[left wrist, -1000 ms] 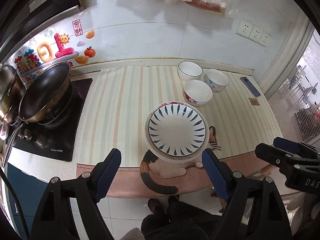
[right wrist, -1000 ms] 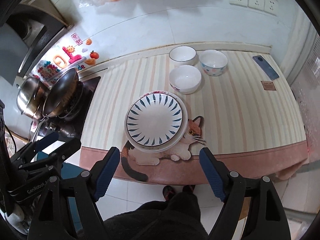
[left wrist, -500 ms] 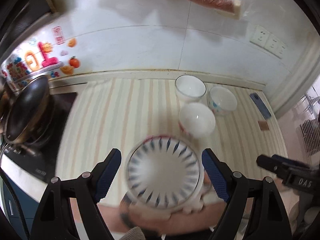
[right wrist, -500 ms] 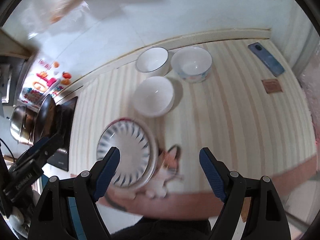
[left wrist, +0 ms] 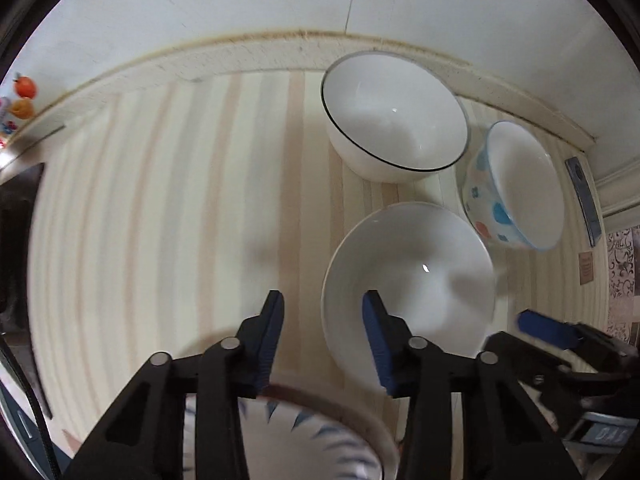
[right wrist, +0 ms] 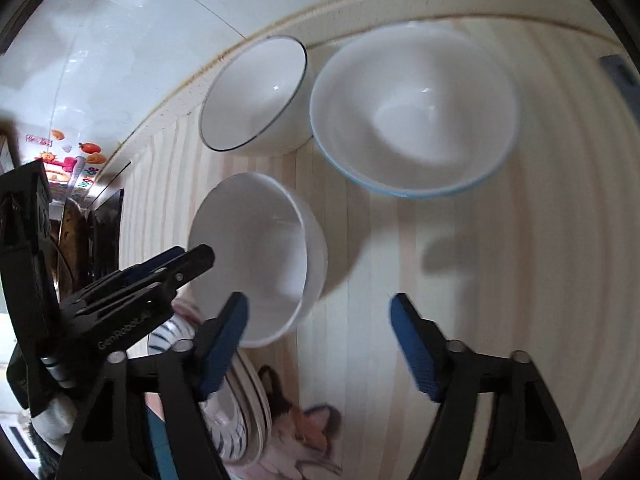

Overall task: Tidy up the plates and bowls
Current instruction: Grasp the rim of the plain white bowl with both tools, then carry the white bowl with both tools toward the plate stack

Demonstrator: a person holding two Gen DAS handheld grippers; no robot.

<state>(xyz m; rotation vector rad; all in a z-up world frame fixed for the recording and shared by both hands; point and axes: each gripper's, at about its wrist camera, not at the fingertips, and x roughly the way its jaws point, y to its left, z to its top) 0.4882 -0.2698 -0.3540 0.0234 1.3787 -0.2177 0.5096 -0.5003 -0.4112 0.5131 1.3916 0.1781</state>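
Fig. — Approach to the bowl group, both wrist views.

Layout: three bowls sit upright at the back of the striped desk (left wrist: 160, 208). The plain white bowl (left wrist: 408, 280) is nearest; behind it the black-rimmed bowl (left wrist: 394, 116), and to its right the dotted blue-rimmed bowl (left wrist: 516, 184). The two rear bowls look to be touching or nearly so; the front one stands just apart. The blue-patterned plate stack (left wrist: 320, 440) lies at the near edge, over a cat-print mat (right wrist: 304, 432).

Left gripper (left wrist: 322, 312): partly open, empty, jaws straddling the near-left rim of the plain white bowl, one finger outside the wall and one over the bowl's inside. Contact w/ the rim can't be told; image is blurred. Pose: low over the desk, pointing fwd and slightly down, plate stack directly beneath it.

Right gripper (right wrist: 320, 312): wide open, empty, low over bare desk to the right of the plain white bowl, aimed toward the blue-rimmed bowl.

Step in hand (judged): pinch the rim of the near bowl to nest it w/ another. To do it well: seat the rim deep between the pads before closing, grip the wall not the lip edge, lift straight up to clear neighbours, keep the bowl level. Glazed ceramic is slippery, so close firmly. Risk: knocking the plate stack below.
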